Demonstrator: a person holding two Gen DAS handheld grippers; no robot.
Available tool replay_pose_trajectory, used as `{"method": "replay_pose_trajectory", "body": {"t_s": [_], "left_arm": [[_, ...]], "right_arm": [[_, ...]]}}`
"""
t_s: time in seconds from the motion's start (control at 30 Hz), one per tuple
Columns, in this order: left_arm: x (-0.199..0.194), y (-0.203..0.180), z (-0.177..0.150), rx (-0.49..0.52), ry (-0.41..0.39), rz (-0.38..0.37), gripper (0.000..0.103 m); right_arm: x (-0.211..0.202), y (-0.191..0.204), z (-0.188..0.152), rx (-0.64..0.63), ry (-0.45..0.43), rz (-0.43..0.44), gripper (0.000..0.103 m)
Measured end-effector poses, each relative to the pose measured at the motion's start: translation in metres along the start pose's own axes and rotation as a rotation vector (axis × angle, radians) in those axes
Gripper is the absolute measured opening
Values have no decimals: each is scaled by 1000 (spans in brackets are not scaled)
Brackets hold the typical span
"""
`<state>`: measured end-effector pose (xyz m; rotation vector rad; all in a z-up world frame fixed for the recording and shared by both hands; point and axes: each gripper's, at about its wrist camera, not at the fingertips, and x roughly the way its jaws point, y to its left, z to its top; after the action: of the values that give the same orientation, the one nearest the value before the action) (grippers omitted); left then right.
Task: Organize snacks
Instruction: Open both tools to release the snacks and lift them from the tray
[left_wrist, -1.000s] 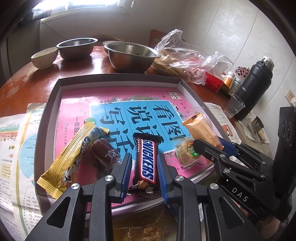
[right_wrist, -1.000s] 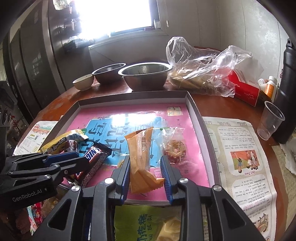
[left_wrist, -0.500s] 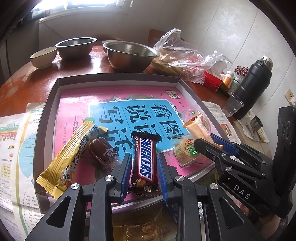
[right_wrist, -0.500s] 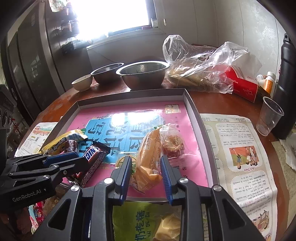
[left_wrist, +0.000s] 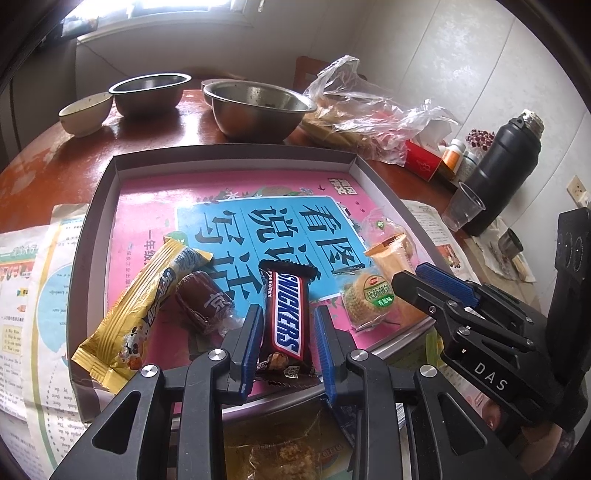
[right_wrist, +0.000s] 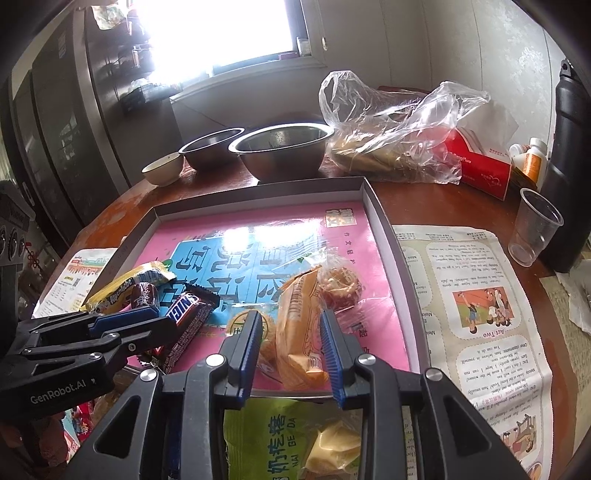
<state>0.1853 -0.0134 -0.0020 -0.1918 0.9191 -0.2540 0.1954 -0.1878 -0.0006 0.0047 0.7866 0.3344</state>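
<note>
A grey tray lined with a pink and blue sheet holds the snacks. My left gripper is open, its blue pads either side of a Snickers bar lying at the tray's near edge. Left of it lie a brown candy and a yellow bar. My right gripper is open around an orange packet resting in the tray. A round cookie with a green label and a clear-wrapped pastry lie beside it.
Two steel bowls and a small white bowl stand behind the tray. A plastic bag, red box, clear cup and black flask stand at the right. A green snack bag lies below my right gripper.
Both grippers have opened. The Snickers bar and the orange packet have come down and now rest in the tray.
</note>
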Motion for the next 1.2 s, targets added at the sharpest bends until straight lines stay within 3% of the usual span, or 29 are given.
{"method": "replay_pose_trajectory", "body": {"t_s": [0.23,0.43,1.2], "left_arm": [[-5,-3,0,3,-7,-9,41],[-15,-6,-1,11,-20,-17,51],[-47,-14,-1,43,-69,-9,70]], "right_arm": [[-9,2,0,2,-11,-7,33],[-17,-1,1,17,-30,-6,40],[-50,5,6,33,-98,-6,56]]}}
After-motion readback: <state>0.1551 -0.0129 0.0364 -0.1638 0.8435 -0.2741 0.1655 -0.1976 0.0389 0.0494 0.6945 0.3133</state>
